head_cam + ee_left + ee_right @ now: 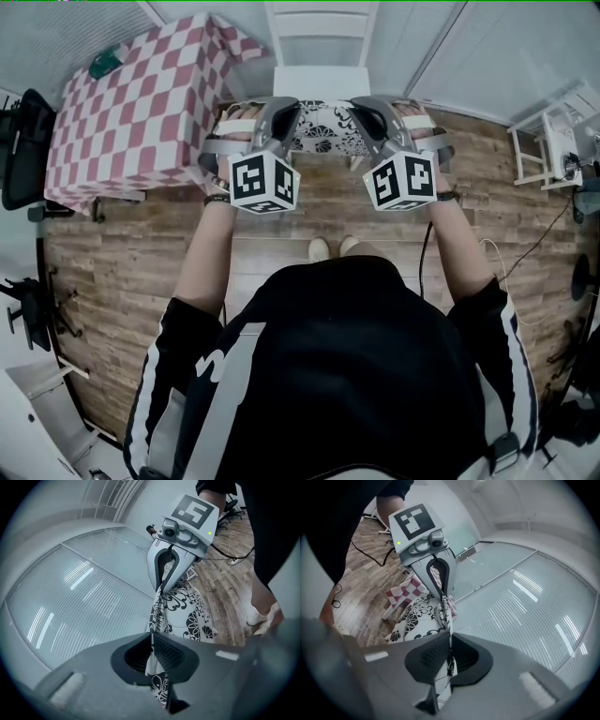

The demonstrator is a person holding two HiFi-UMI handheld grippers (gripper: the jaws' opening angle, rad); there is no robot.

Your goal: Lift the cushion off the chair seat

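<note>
Gripping the cushion (323, 133) with both grippers, one on each side edge. My left gripper (157, 656) is pinching the black-and-white flowered fabric, jaws squeezed almost together on it. My right gripper (447, 658) is clamping the opposite edge the same way, fabric running straight between its pads. Cushion is hanging stretched between the two grippers, just in front of the white chair (319, 42) on my side of its seat, with the wooden floor (309, 202) showing below it. Red-checked table (141, 108) is standing just left of the chair. My shoes (333, 248) are pointing toward the chair, near it.
</note>
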